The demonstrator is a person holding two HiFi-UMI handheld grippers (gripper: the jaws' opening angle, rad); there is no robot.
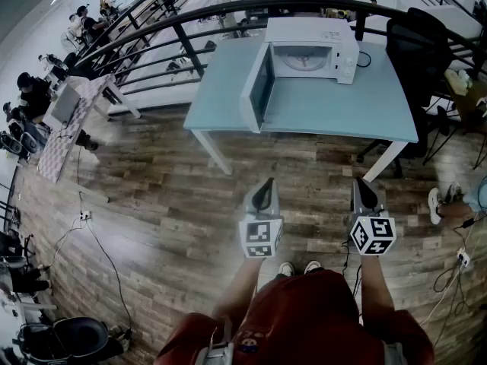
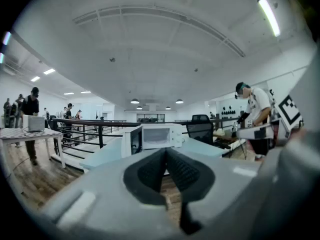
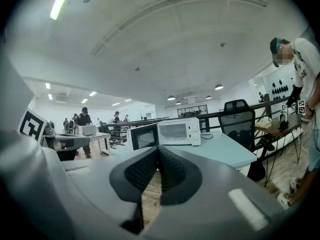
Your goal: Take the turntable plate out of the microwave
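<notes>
Tongs first: your left tongs and right tongs are both pressed together, empty; microwave door open, turntable plate inside.

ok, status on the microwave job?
Left hand-held gripper shut, empty; right hand-held gripper same. Turntable plate inside microwave, door swung open. Both short of the table, nothing seen blocking.

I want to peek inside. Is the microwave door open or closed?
Open. The door of the microwave stands swung out from its front, and the round turntable plate shows inside.
</notes>
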